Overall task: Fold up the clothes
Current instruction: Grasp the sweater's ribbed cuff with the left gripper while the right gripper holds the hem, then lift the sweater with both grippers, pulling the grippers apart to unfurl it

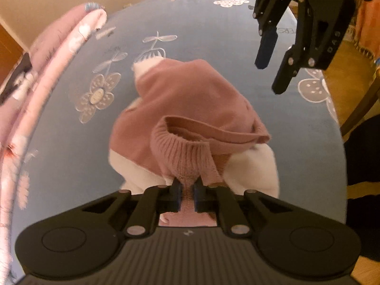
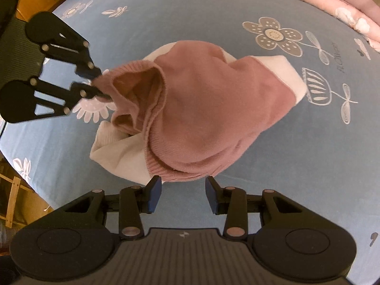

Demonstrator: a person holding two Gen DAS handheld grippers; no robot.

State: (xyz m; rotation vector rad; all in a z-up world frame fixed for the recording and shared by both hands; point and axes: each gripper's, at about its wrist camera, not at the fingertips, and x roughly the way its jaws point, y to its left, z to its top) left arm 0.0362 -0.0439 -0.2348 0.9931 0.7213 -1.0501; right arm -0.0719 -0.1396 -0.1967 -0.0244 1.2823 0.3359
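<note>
Pink-and-white sweater (image 2: 197, 109) lay bunched mid-bed (image 2: 296, 161), unfolded. Left tongs (image 1: 186, 196) pinched its ribbed hem (image 1: 182, 152), lifting it. Right tongs (image 2: 183, 193) hovered agape, empty, beside the cloth. Step: spreading. Next likely needs right tongs gripping the hem's other side.

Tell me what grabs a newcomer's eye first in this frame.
A crumpled pink-and-white sweater lies mid-bed on a blue floral sheet. The left gripper is clamped on its ribbed hem, while the right gripper hangs open just short of the near edge.
</note>
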